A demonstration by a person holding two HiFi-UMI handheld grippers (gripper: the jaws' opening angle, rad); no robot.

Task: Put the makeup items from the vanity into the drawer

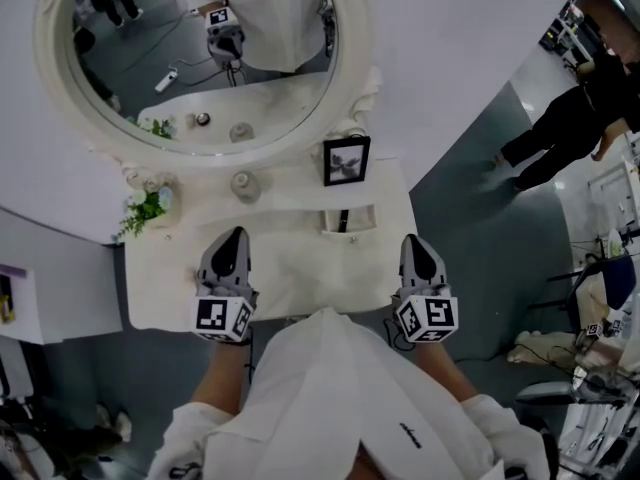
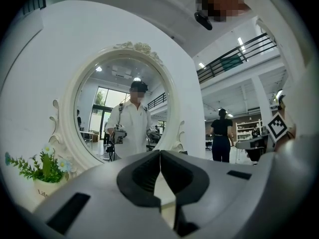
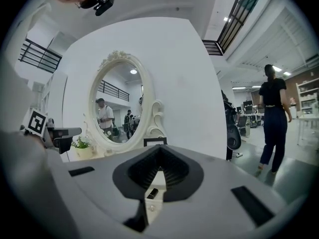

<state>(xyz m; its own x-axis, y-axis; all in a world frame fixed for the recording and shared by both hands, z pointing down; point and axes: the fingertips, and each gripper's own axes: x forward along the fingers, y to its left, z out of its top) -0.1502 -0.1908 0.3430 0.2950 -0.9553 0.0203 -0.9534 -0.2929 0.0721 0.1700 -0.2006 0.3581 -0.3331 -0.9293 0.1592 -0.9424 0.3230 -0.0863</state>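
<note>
Plainly empty, the left gripper (image 1: 235, 236) and right gripper (image 1: 414, 242) each have their jaws pressed together with nothing between them, held near the front of the vanity (image 1: 175, 283). A slim dark makeup item (image 1: 343, 220) lies in a shallow white tray (image 1: 366, 211) just below the picture frame (image 1: 346, 160).

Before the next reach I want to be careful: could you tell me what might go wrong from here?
1. The photo frame stands just behind the tray holding a dark makeup stick; a reach by the right gripper could tip it.
2. Both it and the left gripper are shut; they must open first, and the slim stick may slip.
3. No open drawer shows in any view.
</note>
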